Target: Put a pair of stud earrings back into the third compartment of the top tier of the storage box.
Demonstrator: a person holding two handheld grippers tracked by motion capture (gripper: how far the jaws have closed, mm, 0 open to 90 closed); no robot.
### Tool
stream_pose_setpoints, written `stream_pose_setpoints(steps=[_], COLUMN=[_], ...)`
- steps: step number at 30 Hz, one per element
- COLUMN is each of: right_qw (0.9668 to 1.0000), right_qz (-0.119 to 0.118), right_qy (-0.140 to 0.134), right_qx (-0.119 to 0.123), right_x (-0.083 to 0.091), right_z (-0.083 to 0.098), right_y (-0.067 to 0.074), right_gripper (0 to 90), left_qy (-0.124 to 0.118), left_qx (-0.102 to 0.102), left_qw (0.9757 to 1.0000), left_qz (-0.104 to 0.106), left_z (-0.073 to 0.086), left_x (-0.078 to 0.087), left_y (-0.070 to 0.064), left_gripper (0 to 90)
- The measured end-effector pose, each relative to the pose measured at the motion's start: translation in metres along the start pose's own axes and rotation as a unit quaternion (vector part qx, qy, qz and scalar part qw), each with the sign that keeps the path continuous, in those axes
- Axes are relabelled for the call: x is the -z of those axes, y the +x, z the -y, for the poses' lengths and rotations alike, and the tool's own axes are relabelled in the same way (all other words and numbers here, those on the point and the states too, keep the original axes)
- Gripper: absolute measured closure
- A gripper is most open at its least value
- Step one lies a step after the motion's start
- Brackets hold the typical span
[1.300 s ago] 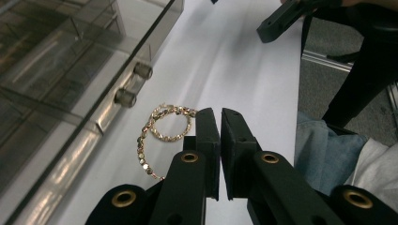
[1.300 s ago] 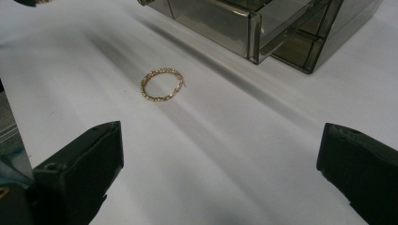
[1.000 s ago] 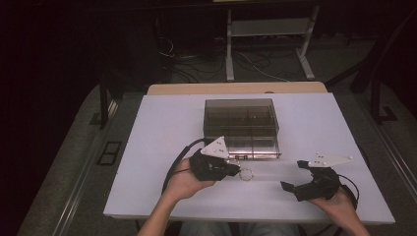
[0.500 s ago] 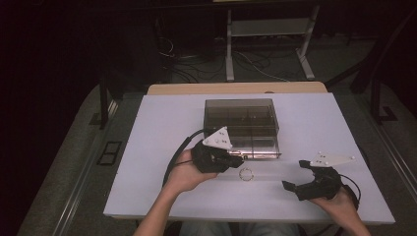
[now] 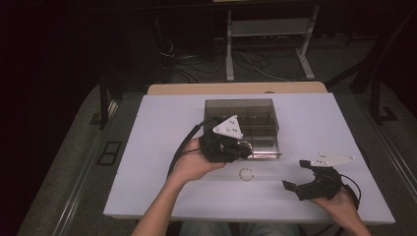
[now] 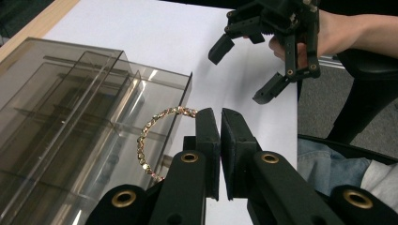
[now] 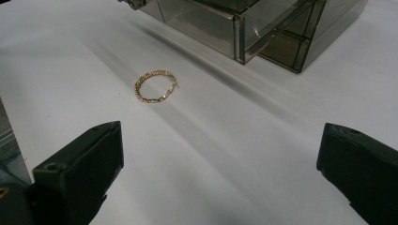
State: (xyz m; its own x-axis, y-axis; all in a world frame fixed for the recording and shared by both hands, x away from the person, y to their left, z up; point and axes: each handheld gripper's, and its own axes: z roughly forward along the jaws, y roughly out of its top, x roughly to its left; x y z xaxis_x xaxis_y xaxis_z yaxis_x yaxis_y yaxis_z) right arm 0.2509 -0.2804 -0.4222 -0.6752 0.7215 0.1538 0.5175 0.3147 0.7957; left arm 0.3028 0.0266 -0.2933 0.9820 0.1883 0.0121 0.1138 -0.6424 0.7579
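My left gripper hovers at the near edge of a smoky clear compartment box, shut on a gold chain bracelet that hangs out to the left of its jaws, above the box's near compartment. A second gold bracelet lies flat on the white table in front of the box, also seen ahead of my right gripper. My right gripper rests low at the near right, jaws wide open with nothing between them. It also shows across the table.
The box has a drawer-like part jutting toward the near side. A wooden strip borders the table's far edge. Beyond it are a metal stand and cables on a dark floor. The person's forearms reach in from the near edge.
My left gripper has risen and moved away from me toward the box with the bracelet in it. The right gripper and the bracelet on the table have stayed put.
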Motion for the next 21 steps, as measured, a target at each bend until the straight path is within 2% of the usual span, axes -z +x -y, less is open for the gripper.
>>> stream_pose_setpoints(steps=[10, 21], right_qw=[1.0, 1.0], right_qz=[-0.001, -0.002], right_qy=[0.0, 0.0], right_qx=[-0.004, -0.003], right_x=[0.0, 0.0], right_z=[0.0, 0.0], right_y=[0.0, 0.0], right_gripper=[0.3, 0.3], left_qy=[0.008, 0.008], left_qx=[-0.006, -0.007], left_qw=[1.0, 0.9999], left_qz=[0.001, 0.004], left_z=[-0.017, -0.026], left_x=[-0.01, -0.019], left_y=[0.007, 0.011], left_gripper=[85.3, 85.3])
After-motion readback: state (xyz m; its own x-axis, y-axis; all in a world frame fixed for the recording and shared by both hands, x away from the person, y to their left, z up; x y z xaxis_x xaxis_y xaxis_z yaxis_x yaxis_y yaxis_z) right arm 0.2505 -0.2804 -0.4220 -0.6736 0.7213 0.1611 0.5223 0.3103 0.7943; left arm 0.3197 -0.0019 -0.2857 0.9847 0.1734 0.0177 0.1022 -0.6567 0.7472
